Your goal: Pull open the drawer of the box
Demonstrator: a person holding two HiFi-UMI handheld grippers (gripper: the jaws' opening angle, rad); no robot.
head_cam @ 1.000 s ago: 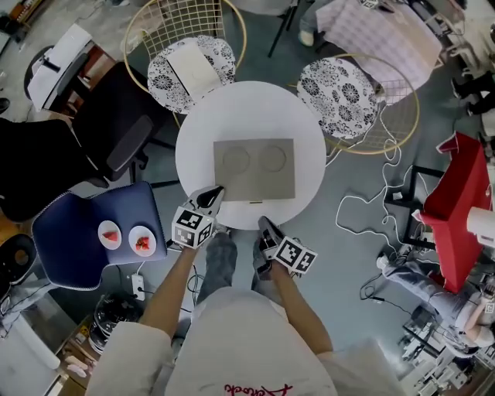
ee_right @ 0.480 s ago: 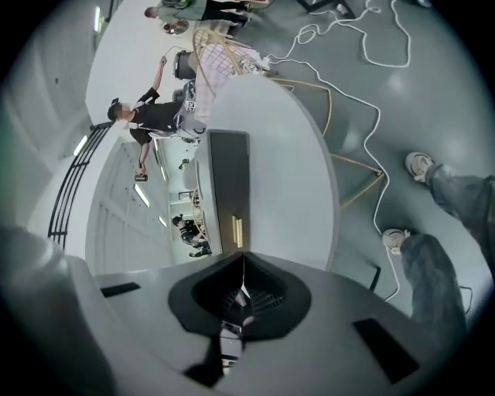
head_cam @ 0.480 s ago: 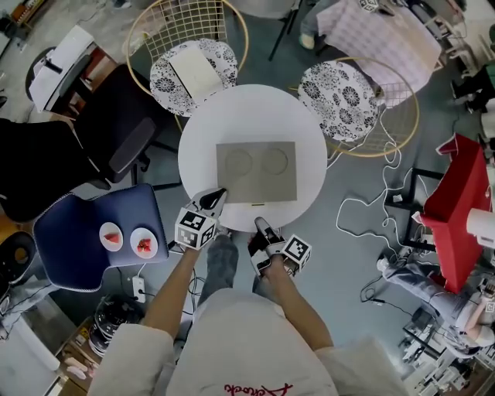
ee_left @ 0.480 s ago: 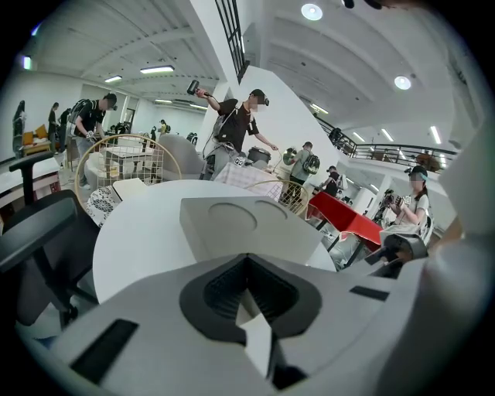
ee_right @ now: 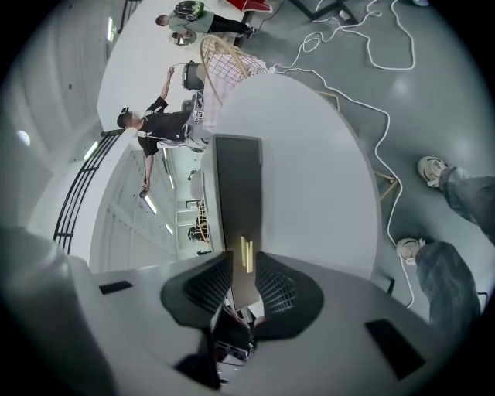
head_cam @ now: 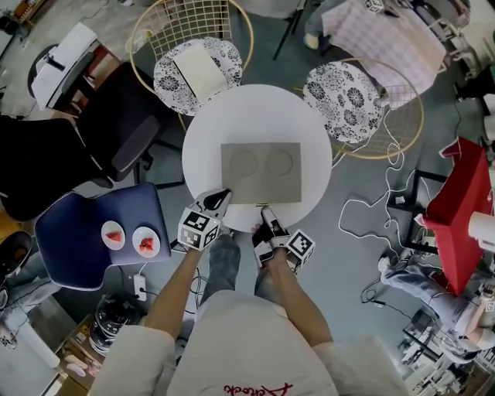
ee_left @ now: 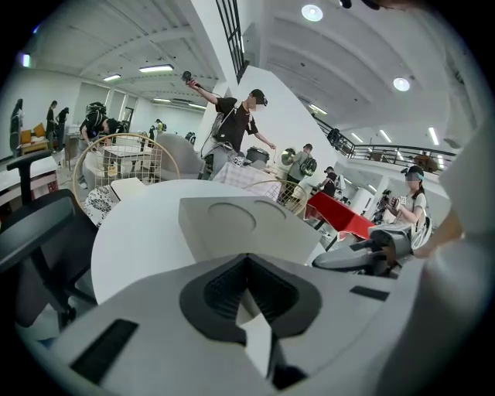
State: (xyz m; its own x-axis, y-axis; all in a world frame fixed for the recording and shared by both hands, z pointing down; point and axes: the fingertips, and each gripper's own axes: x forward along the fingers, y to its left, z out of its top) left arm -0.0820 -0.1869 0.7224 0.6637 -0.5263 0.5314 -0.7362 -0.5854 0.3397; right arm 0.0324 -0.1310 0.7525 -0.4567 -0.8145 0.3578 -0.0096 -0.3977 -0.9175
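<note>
A smooth grey floor [head_cam: 356, 255] is seen all round, with a white cable [head_cam: 363, 203] left looped across it on the right. A round white table [head_cam: 255, 116] is set in the middle, and two gold wire chairs with black-and-white patterned cushions [head_cam: 197, 66] [head_cam: 344, 97] are pulled up at its far edge. A black office chair [head_cam: 116, 135] is parked to the left, and near it a blue seat [head_cam: 85, 224] is loaded with two small dishes [head_cam: 114, 234]. Something red and boxy [head_cam: 456, 193] is stood at the right. In the left gripper view, a big white hall is shown, lit by round ceiling lights [ee_left: 312, 12], with a railed upper level [ee_left: 371, 147] and people [ee_left: 232, 124] standing about.
</note>
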